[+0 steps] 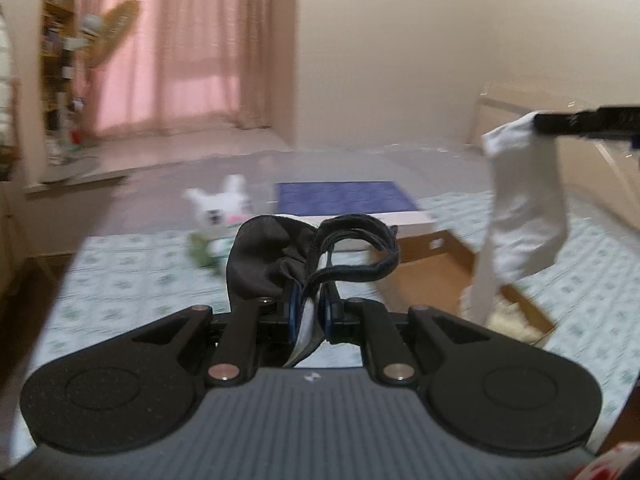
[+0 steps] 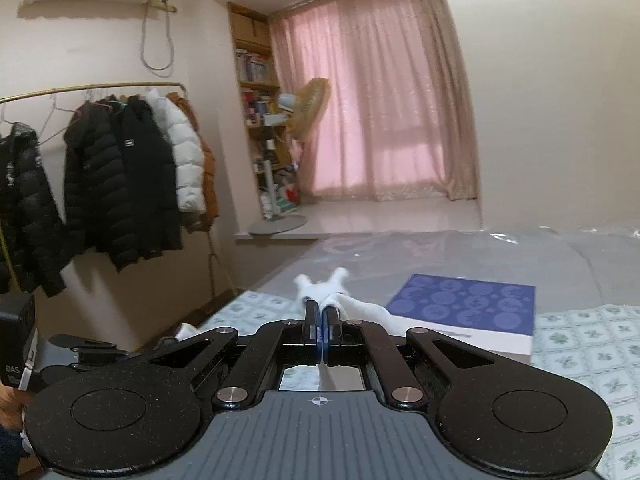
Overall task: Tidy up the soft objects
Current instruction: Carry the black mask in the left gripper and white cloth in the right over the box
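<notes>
We hold the left gripper (image 1: 308, 304) nearly closed on a black fabric item (image 1: 276, 256), pinched with its strap looping above the pads and a pale strip trailing back under the jaws. The right gripper (image 2: 321, 320) is fully closed on a white cloth (image 1: 520, 208). In the left wrist view this cloth hangs with its long axis near vertical, its lower end over the open cardboard box (image 1: 440, 272) on the patterned bedcover (image 1: 132, 272).

We judge the box to be the drop point. It lies ahead and right of the left gripper, and the right gripper appears nearer to it.

The right wrist view hides the box and shows only a short fold of the cloth past its pads. It does show the blue-lidded box (image 2: 472, 304) sharply, and the plush rabbit (image 1: 218, 206) as ears only.
</notes>
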`<state>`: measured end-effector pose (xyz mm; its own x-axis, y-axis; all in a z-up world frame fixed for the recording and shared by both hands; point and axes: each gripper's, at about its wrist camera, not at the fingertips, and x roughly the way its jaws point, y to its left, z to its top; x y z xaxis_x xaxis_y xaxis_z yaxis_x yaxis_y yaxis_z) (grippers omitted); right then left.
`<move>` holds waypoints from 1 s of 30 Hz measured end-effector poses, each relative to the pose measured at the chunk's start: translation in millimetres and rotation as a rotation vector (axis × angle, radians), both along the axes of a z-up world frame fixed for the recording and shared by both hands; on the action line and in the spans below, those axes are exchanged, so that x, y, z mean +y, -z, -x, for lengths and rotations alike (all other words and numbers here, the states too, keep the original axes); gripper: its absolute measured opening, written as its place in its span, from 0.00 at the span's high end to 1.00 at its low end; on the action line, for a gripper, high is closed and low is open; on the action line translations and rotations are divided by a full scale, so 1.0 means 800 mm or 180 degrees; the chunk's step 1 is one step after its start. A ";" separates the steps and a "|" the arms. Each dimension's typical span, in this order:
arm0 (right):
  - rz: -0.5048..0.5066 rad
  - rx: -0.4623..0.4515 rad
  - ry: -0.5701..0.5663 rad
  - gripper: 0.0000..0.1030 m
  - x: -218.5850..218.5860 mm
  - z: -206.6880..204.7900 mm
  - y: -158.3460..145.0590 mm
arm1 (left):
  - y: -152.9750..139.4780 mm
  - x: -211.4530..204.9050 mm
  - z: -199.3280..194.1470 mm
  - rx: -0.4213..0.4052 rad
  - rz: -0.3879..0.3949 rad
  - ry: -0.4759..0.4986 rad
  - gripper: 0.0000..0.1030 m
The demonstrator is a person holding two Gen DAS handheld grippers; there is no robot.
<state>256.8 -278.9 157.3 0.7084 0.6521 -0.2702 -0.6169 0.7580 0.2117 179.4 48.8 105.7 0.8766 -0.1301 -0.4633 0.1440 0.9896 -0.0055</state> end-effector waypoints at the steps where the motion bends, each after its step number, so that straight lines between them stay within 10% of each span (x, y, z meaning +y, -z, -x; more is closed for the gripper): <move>1: -0.0009 0.0018 0.0033 0.99 -0.008 -0.007 0.004 | -0.001 -0.014 -0.012 0.0012 0.0050 0.0075 0.89; 18: -0.0322 0.0257 0.0420 0.99 -0.104 -0.140 0.087 | 0.074 -0.206 -0.233 0.0783 0.1052 0.0669 0.89; 30: 0.0228 0.1417 0.0762 0.99 -0.105 -0.220 0.234 | 0.163 -0.254 -0.336 0.1192 0.0826 0.0526 0.89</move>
<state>432.6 -362.8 -29.6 0.6416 0.4545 -0.6179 -0.2860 0.8892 0.3571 448.0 -154.4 -24.6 0.6135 -0.4066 -0.6770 0.2402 0.9127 -0.3305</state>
